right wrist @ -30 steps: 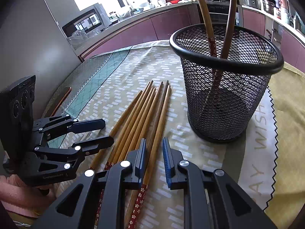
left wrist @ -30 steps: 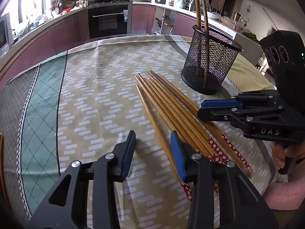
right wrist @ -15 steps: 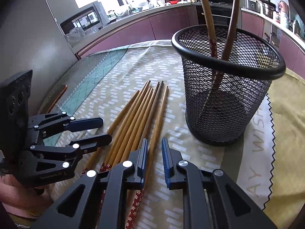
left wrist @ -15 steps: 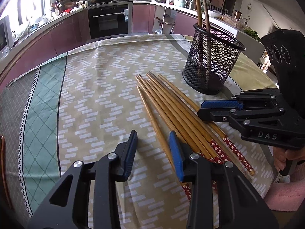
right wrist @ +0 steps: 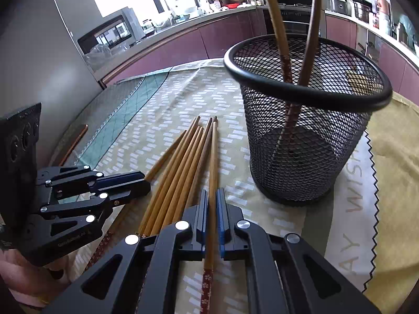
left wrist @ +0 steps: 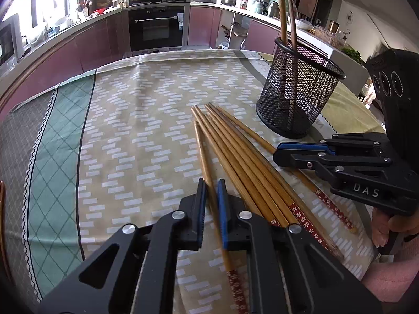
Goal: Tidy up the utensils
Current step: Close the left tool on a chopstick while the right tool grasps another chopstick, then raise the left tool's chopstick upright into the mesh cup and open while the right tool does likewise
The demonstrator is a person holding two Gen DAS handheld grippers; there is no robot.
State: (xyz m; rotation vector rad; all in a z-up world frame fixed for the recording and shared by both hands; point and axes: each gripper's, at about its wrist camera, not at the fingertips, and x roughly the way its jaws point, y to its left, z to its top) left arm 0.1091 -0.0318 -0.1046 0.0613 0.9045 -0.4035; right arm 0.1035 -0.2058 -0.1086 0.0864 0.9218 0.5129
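Several wooden chopsticks point(left wrist: 235, 146) with red flowered ends lie side by side on the tablecloth; they also show in the right wrist view point(right wrist: 183, 162). My left gripper point(left wrist: 211, 188) is shut on the leftmost chopstick point(left wrist: 203, 151). My right gripper point(right wrist: 212, 198) is shut on the rightmost chopstick point(right wrist: 213, 157). Both chopsticks still lie on the cloth. A black mesh holder point(left wrist: 298, 91) stands upright to the right with two chopsticks point(right wrist: 280, 39) in it; its rim shows in the right wrist view point(right wrist: 301, 83).
The table wears a patterned beige and green cloth point(left wrist: 131, 130). The right gripper's body point(left wrist: 366, 167) lies over the right chopsticks. The left gripper's body point(right wrist: 65, 196) sits at the left. Kitchen counters and an oven point(left wrist: 157, 26) stand behind.
Both grippers have closed: the left moved right onto the leftmost chopstick and shut on it, the right shut on the rightmost chopstick.
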